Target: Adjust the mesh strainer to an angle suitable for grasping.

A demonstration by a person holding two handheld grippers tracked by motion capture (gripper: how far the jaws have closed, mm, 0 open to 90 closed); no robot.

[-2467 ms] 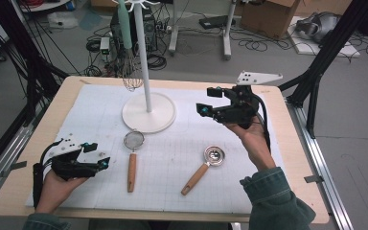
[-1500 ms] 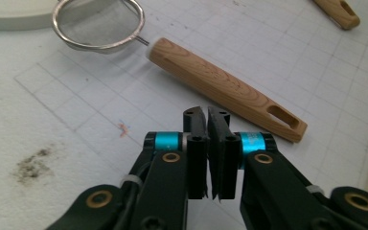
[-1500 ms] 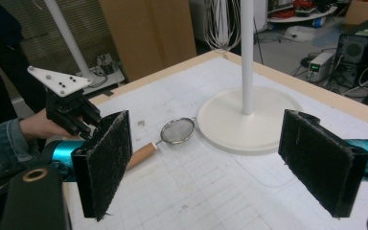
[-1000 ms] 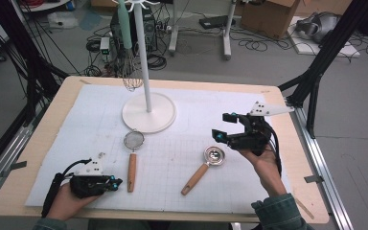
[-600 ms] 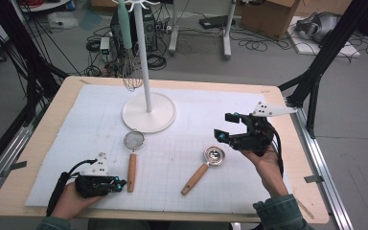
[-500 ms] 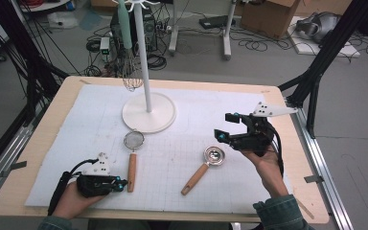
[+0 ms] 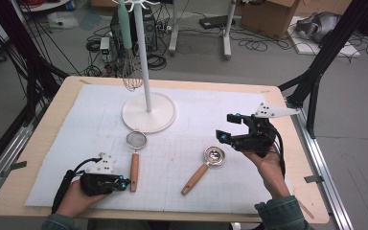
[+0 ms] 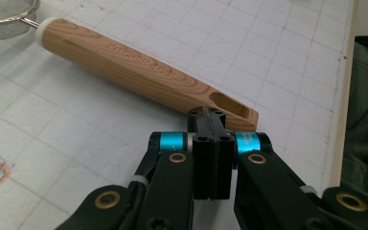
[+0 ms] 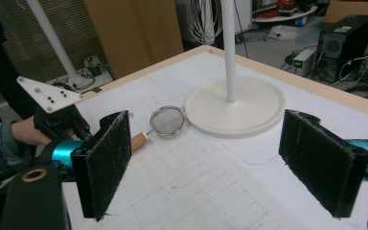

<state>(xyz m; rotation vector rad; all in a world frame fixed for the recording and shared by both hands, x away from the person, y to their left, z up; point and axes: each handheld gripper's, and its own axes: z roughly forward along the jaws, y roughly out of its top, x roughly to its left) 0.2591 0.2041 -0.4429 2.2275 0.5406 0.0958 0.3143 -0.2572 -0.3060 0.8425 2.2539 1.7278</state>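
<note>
L gripper [image 8: 211,120] shut, tips at strainer handle [image 8: 143,76]; R gripper [image 9: 220,158] wide, empty

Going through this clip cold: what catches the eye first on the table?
A white stand with a round base rises at the back of the white gridded mat. In front of it lie a wooden-handled mesh strainer and a wooden-handled metal scoop. The left gripper, jaws shut, sits at the end of the strainer's handle, while the right gripper hangs open right of the scoop.
</note>
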